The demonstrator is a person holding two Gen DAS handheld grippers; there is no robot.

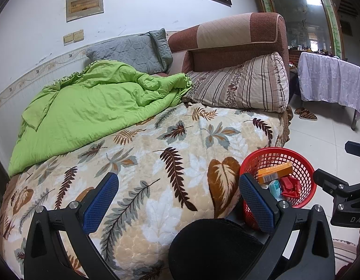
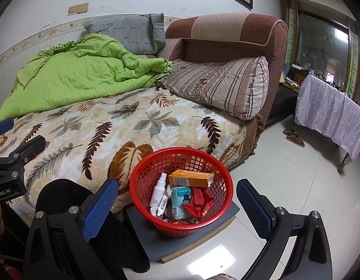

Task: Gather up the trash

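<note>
Your left gripper point(image 1: 178, 201): fingers spread wide, holding nothing, over the leaf-print blanket point(image 1: 156, 154). Your right gripper point(image 2: 177, 206): fingers wide apart, empty, flanking the red basket point(image 2: 156, 163). Basket on a grey board point(image 2: 180, 242) beside the bed; contents: orange box point(image 2: 191, 178), white spray bottle point(image 2: 158, 190), teal packet point(image 2: 180, 198), red wrappers point(image 2: 198, 204). Beyond: green quilt point(image 2: 70, 79), striped pillow point(image 2: 217, 86).

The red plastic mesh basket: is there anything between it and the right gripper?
Nothing visible. The right gripper is open and holds nothing, and the red plastic mesh basket lies straight ahead between its blue-padded fingers, its top uncovered.
</note>
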